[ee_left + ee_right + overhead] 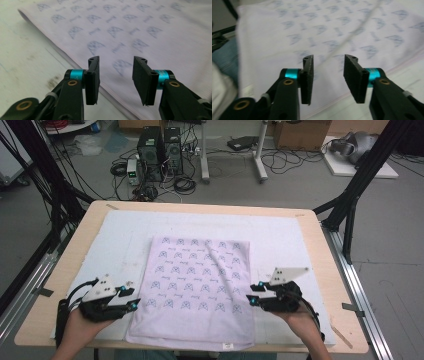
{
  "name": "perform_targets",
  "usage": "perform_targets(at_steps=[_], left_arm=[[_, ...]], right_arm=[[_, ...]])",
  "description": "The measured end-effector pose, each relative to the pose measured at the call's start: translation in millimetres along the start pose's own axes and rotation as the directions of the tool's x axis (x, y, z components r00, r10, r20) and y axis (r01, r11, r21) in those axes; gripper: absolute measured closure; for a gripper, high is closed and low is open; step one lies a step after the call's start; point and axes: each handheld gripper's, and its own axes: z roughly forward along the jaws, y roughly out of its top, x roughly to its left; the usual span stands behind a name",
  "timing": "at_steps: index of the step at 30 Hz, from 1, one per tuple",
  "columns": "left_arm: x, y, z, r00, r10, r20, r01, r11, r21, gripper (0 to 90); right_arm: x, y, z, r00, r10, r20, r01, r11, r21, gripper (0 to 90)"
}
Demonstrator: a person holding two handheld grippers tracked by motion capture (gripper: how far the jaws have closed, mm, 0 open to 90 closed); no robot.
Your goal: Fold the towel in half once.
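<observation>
Our left tongs (134, 299) and right tongs (256, 292) gape half open, holding nothing, at either side edge of the patterned cloth (192, 285) lying flat on the counter (327, 265).

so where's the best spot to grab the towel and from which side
Probably the two near corners of the patterned towel, one per gripper, coming in from its left and right edges. It lies flat on the white mat, with its near hem at the table's front edge, so the side hems there look easiest to pinch. The left gripper and right gripper are open beside those edges.
</observation>
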Motion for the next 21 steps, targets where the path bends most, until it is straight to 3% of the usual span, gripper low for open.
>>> perform_targets(at_steps=[2,4,6,8,10,15,18,19,21], left_arm=[[14.3,9.7,15.7,0.9997,-0.002,-0.026,0.002,1.0,-0.009,55.0],[27.9,15.9,28.2,0.9983,-0.041,-0.041,0.041,0.9991,-0.006,53.4],[42.3,22.6,42.2,0.9949,-0.046,-0.089,0.048,0.9987,0.017,52.7],[58.5,27.4,54.6,0.9908,-0.092,-0.099,0.093,0.9956,0.006,52.7],[76.5,31.3,68.4,0.9814,-0.141,-0.13,0.142,0.9898,0.001,53.3],[104.0,40.7,101.4,0.9569,-0.198,-0.213,0.209,0.9774,0.032,53.2],[114.8,42.6,117.2,0.9343,-0.251,-0.253,0.268,0.9627,0.034,49.4],[117.4,42.8,122.8,0.9295,-0.266,-0.255,0.285,0.9577,0.04,47.6],[119.1,41.9,133.9,0.9288,-0.276,-0.247,0.301,0.951,0.071,46.9]], right_arm=[[-18.0,6.7,10.1,0.9991,-0.004,0.043,0.003,1.0,0.02,55.6],[-35.1,10.7,19.1,0.9968,0.021,0.076,-0.022,1.0,0.016,52.8],[-53.1,15.2,28.9,0.9939,0.046,0.1,-0.049,0.998,0.029,51.7],[-69.7,20.2,38.2,0.9899,0.057,0.13,-0.063,0.997,0.042,50.4],[-86.3,24.2,46.6,0.9842,0.088,0.153,-0.095,0.995,0.035,49.2],[-121.6,30.6,71.0,0.9591,0.142,0.245,-0.162,0.985,0.061,45.8],[-134.1,31.3,84.8,0.9469,0.175,0.269,-0.204,0.975,0.083,43.9],[-136.2,30.7,89.1,0.9433,0.183,0.277,-0.214,0.973,0.084,44.0],[-139.2,27.4,98.9,0.9398,0.186,0.286,-0.223,0.97,0.1,46.8]])
